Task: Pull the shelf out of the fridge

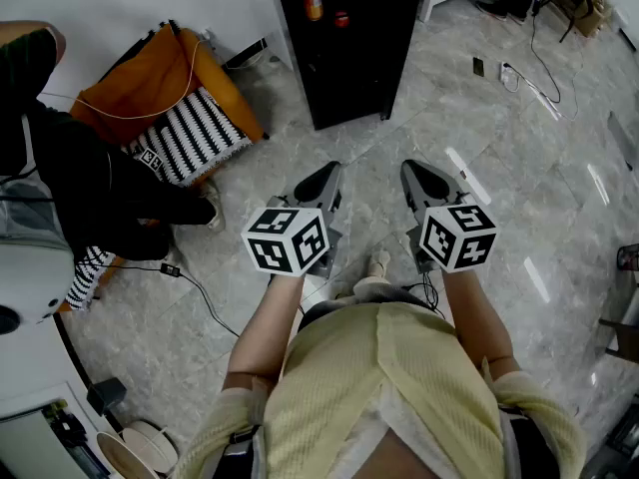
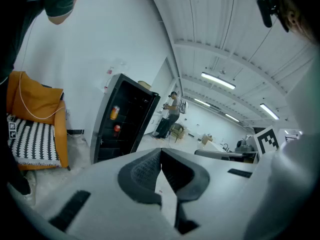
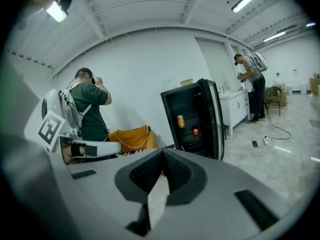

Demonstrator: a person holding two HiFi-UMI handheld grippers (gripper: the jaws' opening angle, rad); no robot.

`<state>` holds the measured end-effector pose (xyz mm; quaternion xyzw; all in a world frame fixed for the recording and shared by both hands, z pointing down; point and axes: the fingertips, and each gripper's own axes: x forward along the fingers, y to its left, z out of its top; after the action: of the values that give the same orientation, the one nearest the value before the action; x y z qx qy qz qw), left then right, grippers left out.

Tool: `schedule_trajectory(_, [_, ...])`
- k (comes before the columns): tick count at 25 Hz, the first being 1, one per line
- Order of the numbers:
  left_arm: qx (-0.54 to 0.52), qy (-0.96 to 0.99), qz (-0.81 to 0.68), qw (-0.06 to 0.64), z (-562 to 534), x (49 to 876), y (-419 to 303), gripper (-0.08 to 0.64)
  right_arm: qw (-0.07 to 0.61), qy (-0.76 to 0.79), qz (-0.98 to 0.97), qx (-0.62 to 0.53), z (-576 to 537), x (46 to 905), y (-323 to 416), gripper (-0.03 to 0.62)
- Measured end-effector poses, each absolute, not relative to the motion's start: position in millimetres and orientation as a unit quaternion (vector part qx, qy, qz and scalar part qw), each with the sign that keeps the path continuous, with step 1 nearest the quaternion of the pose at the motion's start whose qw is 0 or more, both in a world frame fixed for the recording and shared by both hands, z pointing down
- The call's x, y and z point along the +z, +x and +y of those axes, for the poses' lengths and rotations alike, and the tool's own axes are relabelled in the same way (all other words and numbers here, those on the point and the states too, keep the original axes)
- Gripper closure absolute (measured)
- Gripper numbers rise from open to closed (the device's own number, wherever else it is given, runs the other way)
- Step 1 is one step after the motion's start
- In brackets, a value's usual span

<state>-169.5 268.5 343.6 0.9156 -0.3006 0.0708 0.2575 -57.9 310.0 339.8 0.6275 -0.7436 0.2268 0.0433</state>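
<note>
The black fridge (image 1: 349, 48) stands open on the marble floor ahead of me. Inside it are an orange can (image 1: 314, 4) and a small red thing (image 1: 341, 18); its shelves are too dark to make out. My left gripper (image 1: 329, 170) and right gripper (image 1: 411, 166) are held side by side, a good way short of the fridge, both shut with nothing between the jaws. The left gripper view has the fridge (image 2: 122, 119) beyond the shut left gripper (image 2: 161, 151). Seen from the right gripper (image 3: 163, 151), the fridge (image 3: 192, 119) and its door edge stand straight ahead.
An orange armchair (image 1: 150, 93) with a striped cushion (image 1: 190, 138) stands left of the fridge. A person in dark clothes (image 1: 90, 188) is close at the left. Cables (image 1: 544, 68) trail over the floor at the right. Another person (image 3: 255, 84) stands by a white cabinet further off.
</note>
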Motion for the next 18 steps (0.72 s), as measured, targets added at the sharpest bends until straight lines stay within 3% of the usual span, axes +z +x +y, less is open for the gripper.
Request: schedule_trajectory(18, [0.065, 0.905, -0.329, 0.261, 229, 355, -133, 0.537, 0.024, 0.615, -0.753, 0.235, 263, 348, -19, 0.561])
